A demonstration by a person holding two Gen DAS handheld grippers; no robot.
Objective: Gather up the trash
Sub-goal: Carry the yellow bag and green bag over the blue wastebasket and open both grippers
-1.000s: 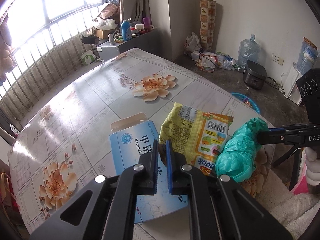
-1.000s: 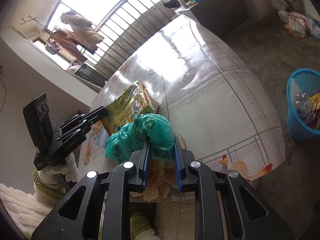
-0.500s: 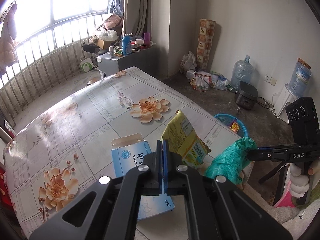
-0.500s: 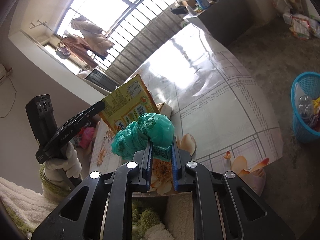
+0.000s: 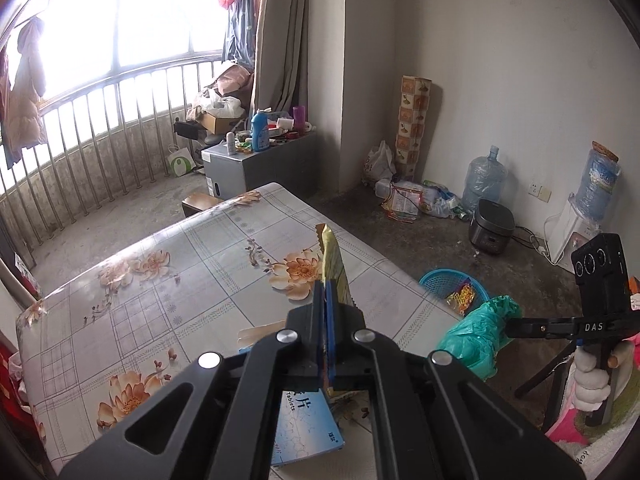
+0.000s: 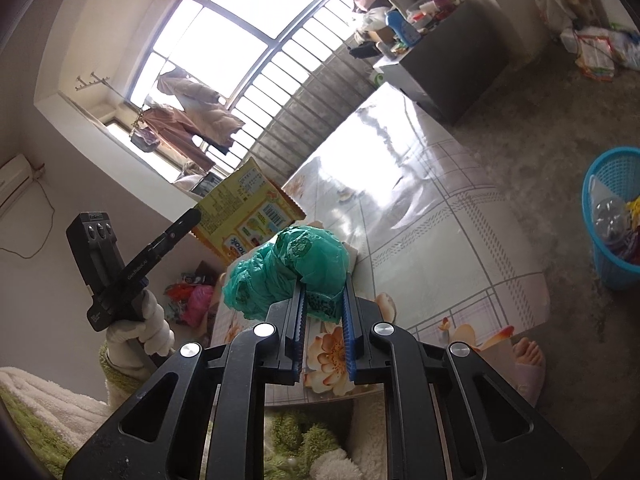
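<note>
Left fingers [image 5: 325,304] pinch only the wrapper's [image 5: 334,264] edge, right fingers [image 6: 323,312] squeeze the bag [image 6: 296,268] (loosely bunched), so either could slip before reaching the basket [image 5: 444,280] beyond them.

Glossy tablecloth [image 5: 208,264] (crinkly green plastic bag [image 6: 296,268])

The counter [image 5: 168,280] wears a glossy cloth printed with pale grid lines and peach flowers, and daylight glares off its far half. A blue and white tablet box [image 5: 308,428] lies flat on it just below the left jaws, its tan flap open beyond them. The rest of the surface ahead of both pairs of jaws is bare cloth. On the concrete floor [image 5: 400,240] off the counter's far right corner stands a blue mesh wastebasket [image 6: 612,216] with wrappers inside.
</note>
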